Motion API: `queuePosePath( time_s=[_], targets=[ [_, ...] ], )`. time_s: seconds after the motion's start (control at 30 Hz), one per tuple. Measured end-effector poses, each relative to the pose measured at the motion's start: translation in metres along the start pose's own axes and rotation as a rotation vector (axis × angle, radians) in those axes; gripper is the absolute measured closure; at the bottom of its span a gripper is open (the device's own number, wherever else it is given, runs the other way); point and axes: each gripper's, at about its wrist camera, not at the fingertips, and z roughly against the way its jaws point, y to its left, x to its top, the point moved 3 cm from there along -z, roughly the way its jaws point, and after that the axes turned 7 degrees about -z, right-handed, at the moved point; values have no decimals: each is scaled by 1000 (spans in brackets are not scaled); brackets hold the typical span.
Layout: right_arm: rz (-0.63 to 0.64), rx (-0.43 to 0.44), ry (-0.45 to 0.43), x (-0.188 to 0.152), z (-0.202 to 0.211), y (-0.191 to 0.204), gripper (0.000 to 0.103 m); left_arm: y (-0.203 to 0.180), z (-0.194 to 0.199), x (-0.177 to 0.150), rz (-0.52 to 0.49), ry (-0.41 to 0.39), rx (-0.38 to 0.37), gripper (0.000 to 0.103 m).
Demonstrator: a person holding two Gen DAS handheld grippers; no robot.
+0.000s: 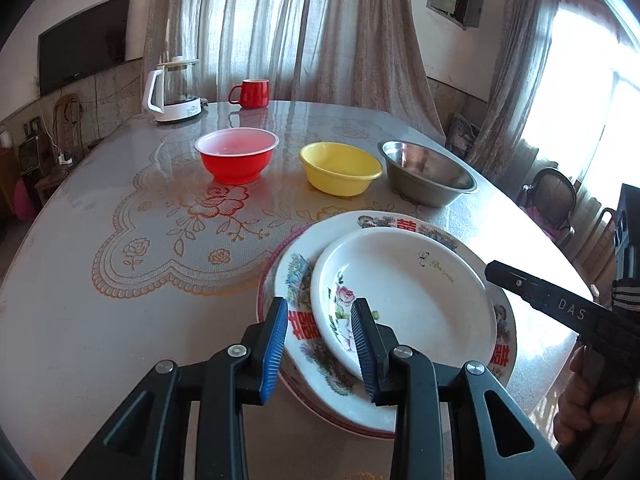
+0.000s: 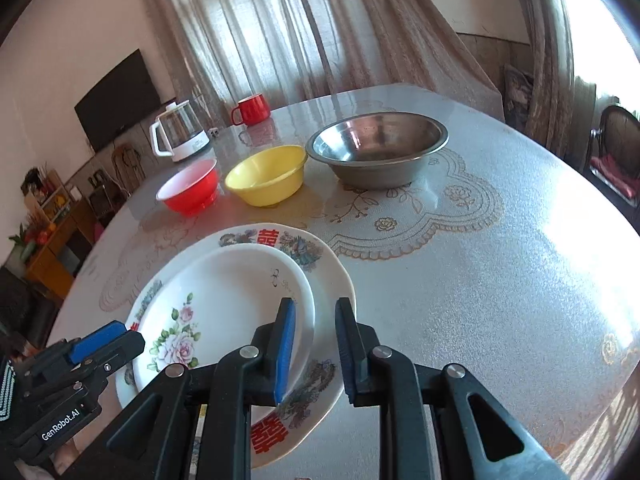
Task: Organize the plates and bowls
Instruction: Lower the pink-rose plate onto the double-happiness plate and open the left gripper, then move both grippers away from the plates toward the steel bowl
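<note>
A small white plate with a rose print (image 1: 404,292) (image 2: 224,312) lies off-centre on a larger patterned plate with red characters (image 1: 304,336) (image 2: 320,264), which rests on a red-rimmed plate (image 1: 266,280). My left gripper (image 1: 322,344) is open, its jaws straddling the near-left rims of the stack. My right gripper (image 2: 316,344) is open over the small plate's right rim. Behind stand a red bowl (image 1: 237,155) (image 2: 190,192), a yellow bowl (image 1: 340,168) (image 2: 266,176) and a steel bowl (image 1: 428,172) (image 2: 378,148).
A glass kettle (image 1: 174,90) (image 2: 180,132) and a red mug (image 1: 250,93) (image 2: 251,110) stand at the far edge of the round table (image 1: 100,320) (image 2: 480,300). Chairs (image 1: 552,196) stand to the right. The right gripper's body (image 1: 560,304) shows in the left wrist view.
</note>
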Motion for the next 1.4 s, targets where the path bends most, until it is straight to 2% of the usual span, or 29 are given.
queuePosePath(
  time_s=[0.07,0.2,0.4,0.57,0.83,1.03,1.4],
  targets=[
    [-11,-6,1,1,0,-2,83,9,0,1,29,-3,17,68],
    [-11,-11,-4,1,-1,-1,83,26,-3,-4,87,15,37,59],
    [-17,-23,-3,2,-3,-6,83,29,-9,-12,108,52,-1,59],
    [7,-37,19,0,-8,-7,84,19,-6,-14,78,45,-41,59],
    [66,-69,39,-3,-12,-1,87,15,-10,-15,64,63,-62,60],
    [67,-68,47,-5,-14,-1,87,10,-13,-14,48,61,-44,66],
    [81,-76,40,-5,-16,2,86,12,-12,-12,56,56,-5,63]
  ],
)
